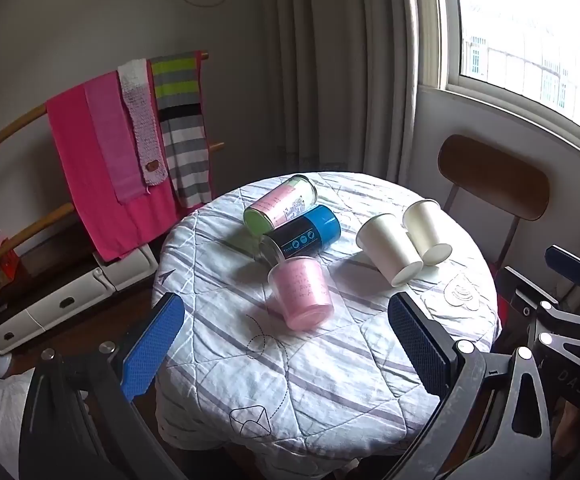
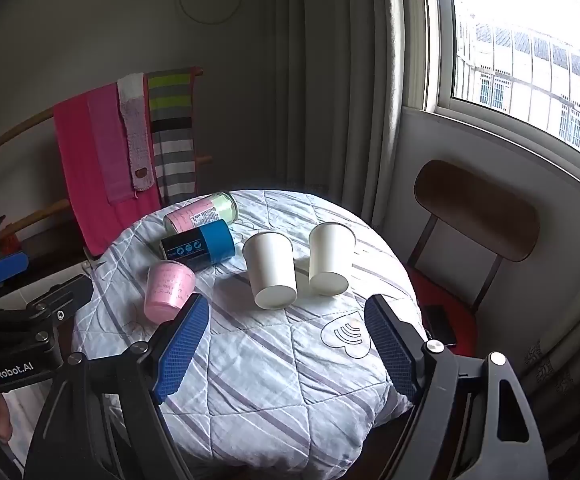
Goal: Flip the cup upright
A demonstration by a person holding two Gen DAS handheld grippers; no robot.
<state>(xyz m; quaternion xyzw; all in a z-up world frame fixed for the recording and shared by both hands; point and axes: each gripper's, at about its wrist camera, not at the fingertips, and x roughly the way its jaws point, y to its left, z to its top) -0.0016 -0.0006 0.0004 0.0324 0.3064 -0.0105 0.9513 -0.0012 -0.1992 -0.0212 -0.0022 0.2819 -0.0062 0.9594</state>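
Note:
Several cups lie on their sides on a round table with a quilted striped cloth [image 1: 290, 380]. A pink cup [image 1: 302, 294] lies nearest, also in the right wrist view [image 2: 167, 292]. Behind it lie a blue-and-black cup [image 1: 302, 238] and a pink-and-green cup [image 1: 279, 205]. Two white paper cups [image 1: 388, 248] [image 1: 428, 230] lie to the right, also in the right wrist view [image 2: 271, 270] [image 2: 330, 258]. My left gripper [image 1: 285, 344] is open and empty, short of the pink cup. My right gripper [image 2: 287, 346] is open and empty, short of the white cups.
A wooden chair [image 2: 478, 216] stands right of the table under a window. A rack with pink and striped towels [image 1: 129, 148] stands behind left, above a white appliance [image 1: 69, 296]. Curtains hang behind the table. The table edge is near both grippers.

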